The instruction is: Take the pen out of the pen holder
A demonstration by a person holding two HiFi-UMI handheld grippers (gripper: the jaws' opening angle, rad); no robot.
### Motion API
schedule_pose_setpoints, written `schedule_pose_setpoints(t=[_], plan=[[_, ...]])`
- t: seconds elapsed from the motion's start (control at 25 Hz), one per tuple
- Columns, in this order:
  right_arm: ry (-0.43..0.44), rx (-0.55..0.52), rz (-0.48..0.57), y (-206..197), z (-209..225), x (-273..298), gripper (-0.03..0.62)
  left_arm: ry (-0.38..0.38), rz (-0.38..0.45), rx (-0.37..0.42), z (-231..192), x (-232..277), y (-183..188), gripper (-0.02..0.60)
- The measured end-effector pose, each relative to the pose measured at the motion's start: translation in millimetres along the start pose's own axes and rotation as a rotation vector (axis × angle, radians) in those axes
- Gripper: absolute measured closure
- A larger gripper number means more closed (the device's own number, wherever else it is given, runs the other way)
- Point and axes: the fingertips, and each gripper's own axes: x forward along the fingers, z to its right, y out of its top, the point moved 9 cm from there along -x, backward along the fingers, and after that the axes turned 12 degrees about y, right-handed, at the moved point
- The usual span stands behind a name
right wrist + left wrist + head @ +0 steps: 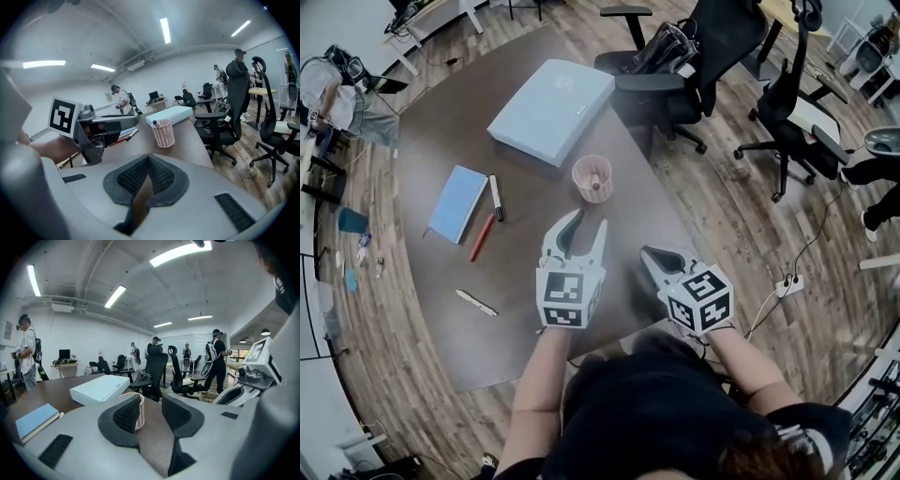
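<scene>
Presently the pen is seen upright in the pink mesh pen holder, centre frame. Left tongs are held apart, empty; right tongs are closed on nothing. Pen judged light, stiff, slick; best pinched at its exposed top.

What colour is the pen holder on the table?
Pale pink, with a fine mesh pattern; the pen holder shows best in the right gripper view.
</scene>
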Motion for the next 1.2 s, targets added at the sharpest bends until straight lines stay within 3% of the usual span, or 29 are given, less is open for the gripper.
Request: schedule_pose_setpoints(t=[0.6,1.0,1.2], plan=[[0.024,0.033,-0.054,3.6,53.1,20.5,0.576,0.075,-0.098,0.077,-2.0,79.5,-9.4,0.411],[0.019,0.058,-0.074,-1.9,65.9,20.1,0.576,0.116,-0.115,0.147,1.2,90.7,-14.0,0.495],[0.017,0.059,-0.07,-3.8,65.0,20.5,0.576,0.123,-0.095,0.185,1.5,91.9,-14.6,0.5]])
